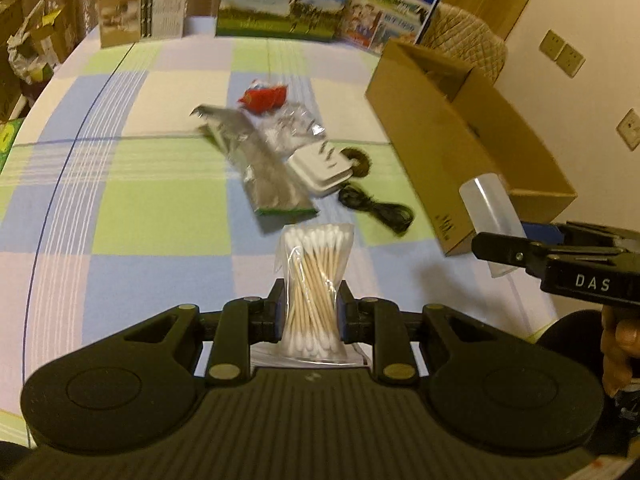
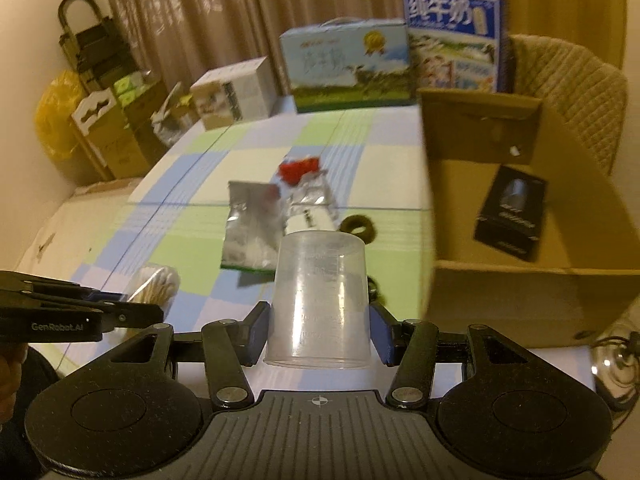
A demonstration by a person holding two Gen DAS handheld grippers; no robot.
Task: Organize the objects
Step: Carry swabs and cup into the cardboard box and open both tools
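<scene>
Bag of cotton swabs (image 1: 314, 280) pinched tight in my left gripper (image 1: 311, 312), held above the near checkered tablecloth (image 1: 140, 208). My right gripper (image 2: 319, 330) clamps a clear plastic cup (image 2: 320, 300), upside down, just left of the open cardboard box (image 2: 520, 292). Farther off lie a silver pouch (image 1: 264, 168) and black cable (image 1: 376, 208).

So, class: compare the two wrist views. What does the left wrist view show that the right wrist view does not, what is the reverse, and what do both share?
Only the left wrist view shows the left tool shut on the bag of cotton swabs head-on.

Only the right wrist view shows the black box inside the cardboard box.

Both show the plastic cup held in the right tool, and the silver packet on the checked cloth.
</scene>
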